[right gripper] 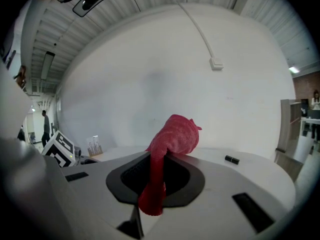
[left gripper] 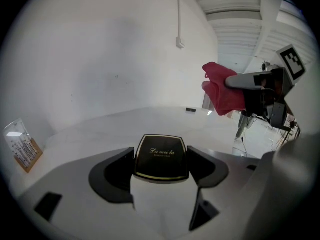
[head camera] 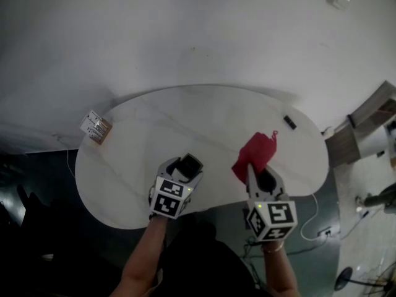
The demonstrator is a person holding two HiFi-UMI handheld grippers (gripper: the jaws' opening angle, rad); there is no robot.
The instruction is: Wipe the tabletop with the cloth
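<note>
A red cloth [head camera: 257, 155] is bunched up and pinched in my right gripper [head camera: 257, 173], which is shut on it above the right half of the white tabletop [head camera: 185, 119]. In the right gripper view the cloth [right gripper: 172, 141] bulges over the jaws and one end hangs down between them. My left gripper [head camera: 186, 171] is shut on a small black box with gold lettering [left gripper: 161, 157] over the table's near edge. The left gripper view also shows the cloth [left gripper: 222, 90] held in the air off to the right.
A small black stick-shaped object [head camera: 289, 122] lies at the table's far right. A clear stand with cards [head camera: 95, 127] sits on the far left edge. A white wall rises behind the table. Cables and furniture [head camera: 362, 135] stand on the floor to the right.
</note>
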